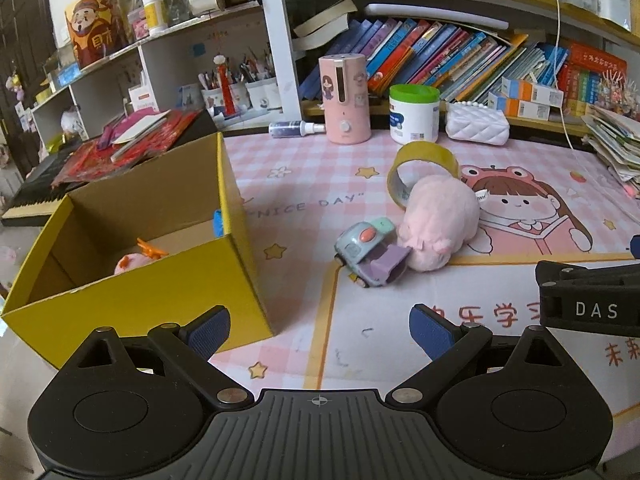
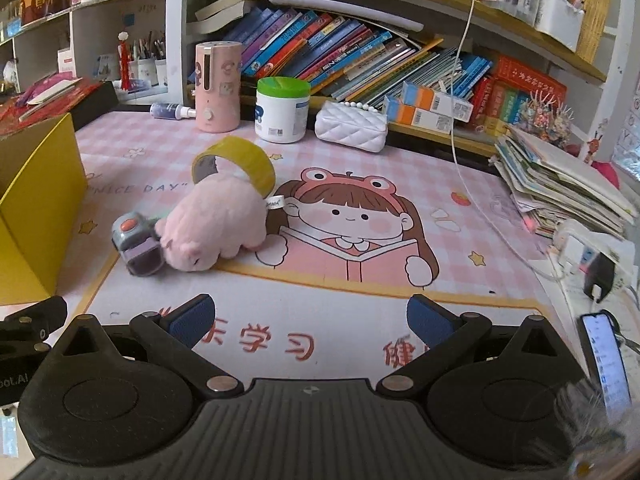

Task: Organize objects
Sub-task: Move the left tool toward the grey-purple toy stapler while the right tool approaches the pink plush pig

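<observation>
Both claws empty, jaws wide: left claw (image 1: 320, 330), right claw (image 2: 310, 320), each hovering at the near edge of the surface (image 2: 460, 184). The yellow box (image 1: 160, 300) at left already holds a pink toy (image 1: 132, 262) and a blue item (image 1: 217, 222). Outstanding, mid-surface: pink plush (image 1: 440, 222), toy camera (image 1: 370, 254) touching it, tape roll (image 1: 424, 160) just behind. Judged partly complete.

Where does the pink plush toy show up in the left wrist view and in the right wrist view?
Left wrist view: the pink plush toy lies right of centre on the mat, against the small toy car.
Right wrist view: the pink plush toy lies left of centre.
Shared landmark: the yellow tape roll, standing just behind it in both.
</observation>
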The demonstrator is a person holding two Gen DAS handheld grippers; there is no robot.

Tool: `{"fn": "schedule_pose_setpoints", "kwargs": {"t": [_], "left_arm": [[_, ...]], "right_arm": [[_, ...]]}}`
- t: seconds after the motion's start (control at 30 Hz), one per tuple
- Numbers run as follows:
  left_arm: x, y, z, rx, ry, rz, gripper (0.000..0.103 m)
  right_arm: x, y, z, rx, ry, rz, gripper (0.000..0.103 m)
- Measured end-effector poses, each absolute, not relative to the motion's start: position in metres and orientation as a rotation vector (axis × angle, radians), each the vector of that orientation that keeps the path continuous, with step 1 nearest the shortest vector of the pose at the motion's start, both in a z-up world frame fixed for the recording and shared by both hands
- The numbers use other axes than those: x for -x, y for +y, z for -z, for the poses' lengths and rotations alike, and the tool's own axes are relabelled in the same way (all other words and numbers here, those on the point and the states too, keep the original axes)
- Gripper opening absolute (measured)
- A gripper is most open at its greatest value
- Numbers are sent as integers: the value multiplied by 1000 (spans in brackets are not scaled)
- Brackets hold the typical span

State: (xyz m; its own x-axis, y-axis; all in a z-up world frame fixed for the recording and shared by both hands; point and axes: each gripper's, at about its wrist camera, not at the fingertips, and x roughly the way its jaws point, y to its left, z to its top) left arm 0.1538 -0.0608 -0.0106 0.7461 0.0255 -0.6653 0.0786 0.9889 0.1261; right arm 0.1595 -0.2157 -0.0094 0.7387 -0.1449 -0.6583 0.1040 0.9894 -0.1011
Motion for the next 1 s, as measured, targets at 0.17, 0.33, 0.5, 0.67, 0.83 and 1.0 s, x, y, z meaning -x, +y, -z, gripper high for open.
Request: {"fn": "schedule_pose_setpoints", "kwargs": {"t": [0.17, 0.33, 0.5, 0.67, 0.83, 1.0], "left_arm": [[-162, -75, 12, -157, 734, 17, 98], [-170, -87, 14, -166, 735, 18, 98], [-179, -96, 14, -160, 731, 27, 98], [-188, -104, 16, -156, 733, 42, 98], [-196, -113, 17, -159, 738, 59, 98], [-204, -118, 19, -149, 744, 72, 98]], "right_arm": [[-173, -229, 13, 42, 732, 104, 103], [-184, -241, 15, 26, 735, 67, 103], [-192, -252, 15, 10, 726, 44, 103], [-198, -262, 15, -10, 718, 35, 103], [-205, -271, 16, -30, 718, 34, 103], [-211, -277, 18, -49, 717, 31, 103]]}}
